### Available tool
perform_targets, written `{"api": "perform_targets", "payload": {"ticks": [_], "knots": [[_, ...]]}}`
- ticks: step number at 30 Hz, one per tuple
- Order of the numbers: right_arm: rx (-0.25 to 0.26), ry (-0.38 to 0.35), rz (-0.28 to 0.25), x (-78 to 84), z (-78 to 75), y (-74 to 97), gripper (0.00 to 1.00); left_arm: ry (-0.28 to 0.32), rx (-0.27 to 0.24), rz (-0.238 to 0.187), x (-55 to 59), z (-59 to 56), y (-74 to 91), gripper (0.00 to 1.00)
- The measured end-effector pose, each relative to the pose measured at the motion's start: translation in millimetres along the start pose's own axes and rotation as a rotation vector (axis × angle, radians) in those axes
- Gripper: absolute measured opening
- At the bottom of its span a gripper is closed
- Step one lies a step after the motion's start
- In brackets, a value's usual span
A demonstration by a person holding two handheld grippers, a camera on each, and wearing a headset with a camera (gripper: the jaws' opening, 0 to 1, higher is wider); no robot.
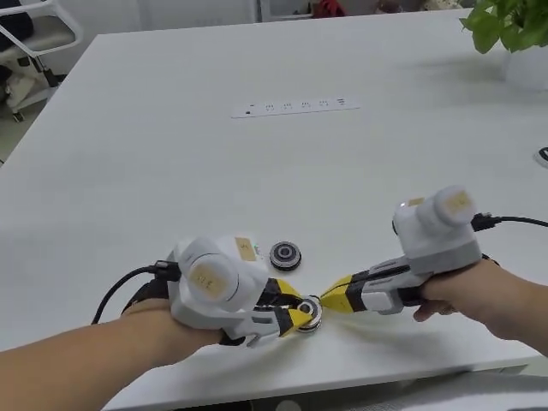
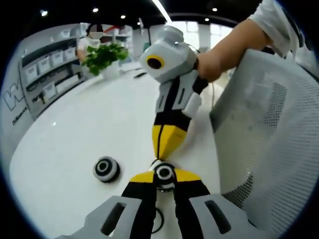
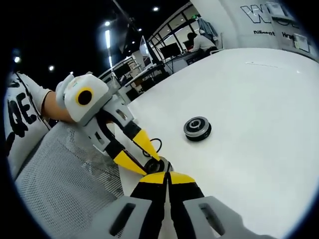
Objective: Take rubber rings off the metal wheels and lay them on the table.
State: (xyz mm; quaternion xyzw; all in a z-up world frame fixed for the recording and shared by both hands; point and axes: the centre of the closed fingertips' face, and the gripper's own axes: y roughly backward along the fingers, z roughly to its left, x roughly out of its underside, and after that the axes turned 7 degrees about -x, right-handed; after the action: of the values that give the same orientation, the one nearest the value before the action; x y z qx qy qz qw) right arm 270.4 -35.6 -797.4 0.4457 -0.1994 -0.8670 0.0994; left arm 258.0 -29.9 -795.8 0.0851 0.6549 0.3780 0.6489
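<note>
My left gripper (image 1: 301, 315) is shut on a small metal wheel (image 1: 309, 312) with a dark rubber ring, held just above the white table (image 1: 257, 171) near its front edge. In the left gripper view the wheel (image 2: 164, 173) sits between the yellow tips of that gripper (image 2: 165, 176). My right gripper (image 1: 329, 298) comes in from the right, its tips pressed together on the wheel's rubber rim (image 3: 160, 165). A second ringed wheel (image 1: 285, 254) lies flat on the table just behind. A thin black loop (image 2: 157, 219) lies under the left gripper.
A flush socket strip (image 1: 295, 107) sits mid-table. A potted plant (image 1: 509, 26) stands at the far right corner and a chair (image 1: 34, 43) at the far left. A mesh chair back (image 2: 269, 124) is close beside the table's front edge.
</note>
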Motion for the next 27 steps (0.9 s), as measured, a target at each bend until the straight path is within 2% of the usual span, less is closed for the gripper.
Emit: {"api": "perform_targets", "payload": {"ticks": [2,3,4,10,27], "knots": [[0.004,-0.002,0.0,0.5,1.6,-0.6,0.0,0.002,-0.002,0.001,-0.1,0.0,-0.1,0.12],[-0.017,-0.017,-0.012,-1.1,7.1,-2.0,0.0,0.001,-0.003,0.001,-0.2,0.0,-0.3,0.12],[0.001,-0.009,-0.005,-0.1,5.1,-1.4,0.0,-0.001,-0.004,0.002,-0.3,-0.1,-0.4,0.12],[-0.01,-0.014,-0.005,-0.4,11.8,-2.6,0.0,0.0,-0.005,0.004,-0.4,0.1,-0.4,0.12],[-0.064,-0.004,0.008,-1.3,17.4,-8.0,0.0,0.003,-0.001,0.003,-0.3,-0.6,-0.4,0.12]]}}
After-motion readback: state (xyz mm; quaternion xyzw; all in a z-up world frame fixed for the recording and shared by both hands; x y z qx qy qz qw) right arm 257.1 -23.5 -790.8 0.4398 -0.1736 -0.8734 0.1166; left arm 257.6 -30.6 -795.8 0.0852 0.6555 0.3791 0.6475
